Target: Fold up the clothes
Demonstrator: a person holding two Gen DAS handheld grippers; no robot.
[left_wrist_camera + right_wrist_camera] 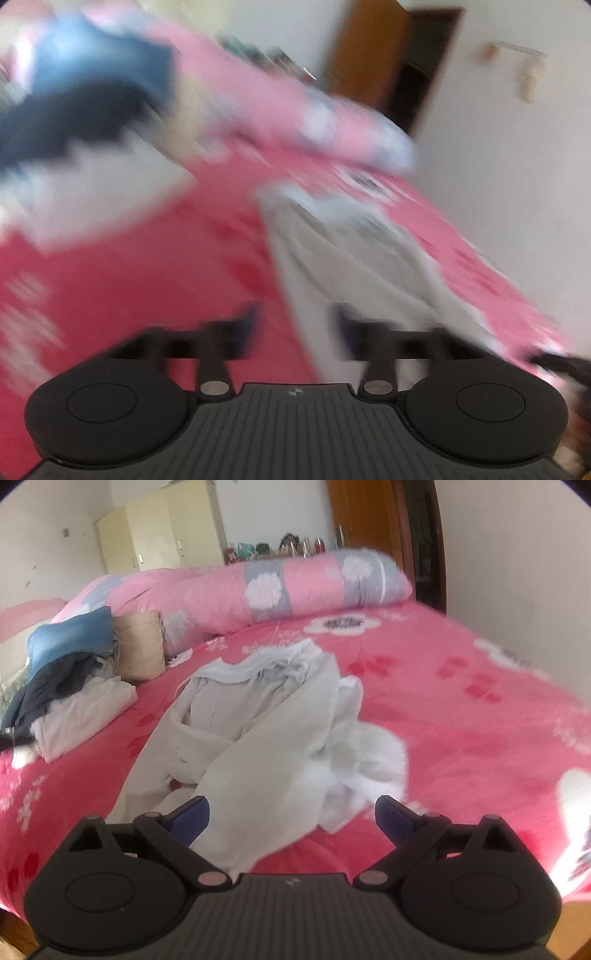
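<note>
- A crumpled pale grey garment [258, 716] lies in a heap near the middle of the bed [461, 716], on a pink flowered sheet; its near hem runs down toward the right gripper [291, 812]
- The right gripper's fingers [192, 814] are spread wide, over the garment's near edge, nothing pinched between them
- In the blurred left wrist view the left gripper [295, 325] has its fingers apart too; the garment [351, 251] sits just ahead and to the right of the gap, and I cannot tell whether a pad touches cloth
- A pile of clothes [74, 686], blue, dark and white, sits at the left side of the bed, well apart from the garment
- A rolled pink and grey quilt [258, 587] lies across the far edge
- Bare sheet is open to the right of the garment, out to the bed's right edge
- Beyond the bed stand a cream wardrobe [159, 528] and a brown door [365, 520]
</note>
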